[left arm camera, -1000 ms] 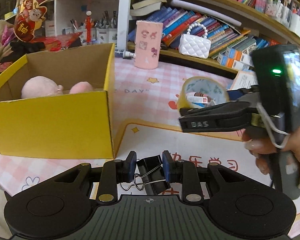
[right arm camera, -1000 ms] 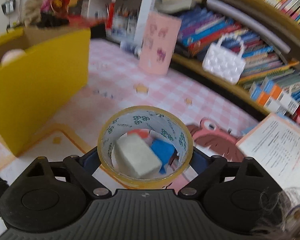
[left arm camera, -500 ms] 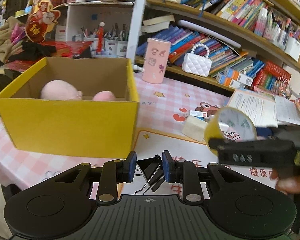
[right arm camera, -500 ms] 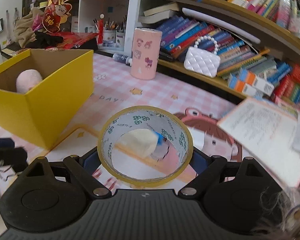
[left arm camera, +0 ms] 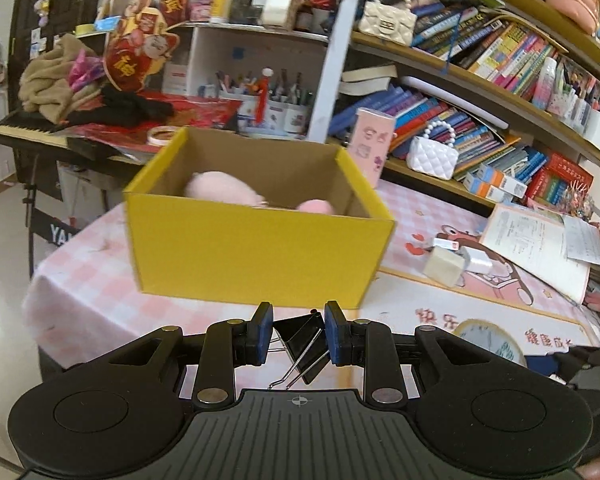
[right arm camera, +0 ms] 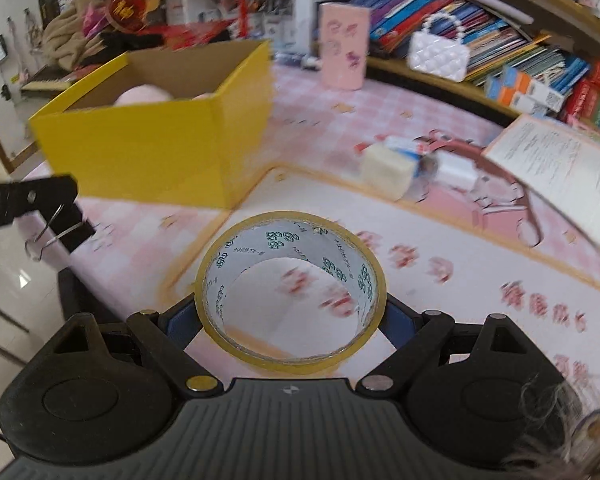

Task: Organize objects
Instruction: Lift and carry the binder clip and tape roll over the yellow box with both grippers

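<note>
Left gripper [left arm camera: 298,334] clamped on a black binder clip [left arm camera: 302,344], pads pinching its sides, yellow box [left arm camera: 256,256] just ahead of it. Right gripper [right arm camera: 292,314] grips a tape roll [right arm camera: 291,290] across its outside, box ahead and left.

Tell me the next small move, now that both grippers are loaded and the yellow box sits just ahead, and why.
Probably carry the left gripper forward over the yellow box before letting go. It is shut on the binder clip but sits short of the near wall. The box is open-topped, with something pink and soft inside. The right gripper, shut on the tape roll, can follow.
</note>
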A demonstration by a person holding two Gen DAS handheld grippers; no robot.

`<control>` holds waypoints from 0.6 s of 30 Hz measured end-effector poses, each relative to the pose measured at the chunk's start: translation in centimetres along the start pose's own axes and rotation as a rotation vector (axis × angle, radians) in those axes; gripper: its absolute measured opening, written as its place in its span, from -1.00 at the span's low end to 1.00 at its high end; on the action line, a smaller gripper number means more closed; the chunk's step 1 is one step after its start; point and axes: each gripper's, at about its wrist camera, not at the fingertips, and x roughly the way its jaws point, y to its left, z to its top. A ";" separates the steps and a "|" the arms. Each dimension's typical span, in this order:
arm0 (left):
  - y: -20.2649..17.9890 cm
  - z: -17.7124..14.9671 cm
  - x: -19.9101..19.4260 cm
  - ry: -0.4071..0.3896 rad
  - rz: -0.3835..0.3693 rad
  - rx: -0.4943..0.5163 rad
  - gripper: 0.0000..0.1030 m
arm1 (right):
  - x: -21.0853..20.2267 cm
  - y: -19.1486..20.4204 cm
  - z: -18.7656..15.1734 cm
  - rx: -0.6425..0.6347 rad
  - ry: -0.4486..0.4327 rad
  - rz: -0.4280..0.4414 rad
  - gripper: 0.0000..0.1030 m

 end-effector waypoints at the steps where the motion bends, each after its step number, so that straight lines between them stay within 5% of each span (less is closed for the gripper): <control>1: 0.5 -0.1 -0.3 -0.001 0.002 0.000 -0.49 | -0.1 0.8 -0.2 -0.001 0.007 0.010 0.75; 18: 8.8 -0.2 -6.2 -0.073 0.020 -0.009 -0.49 | -1.8 12.6 -1.5 -0.040 -0.008 0.100 0.75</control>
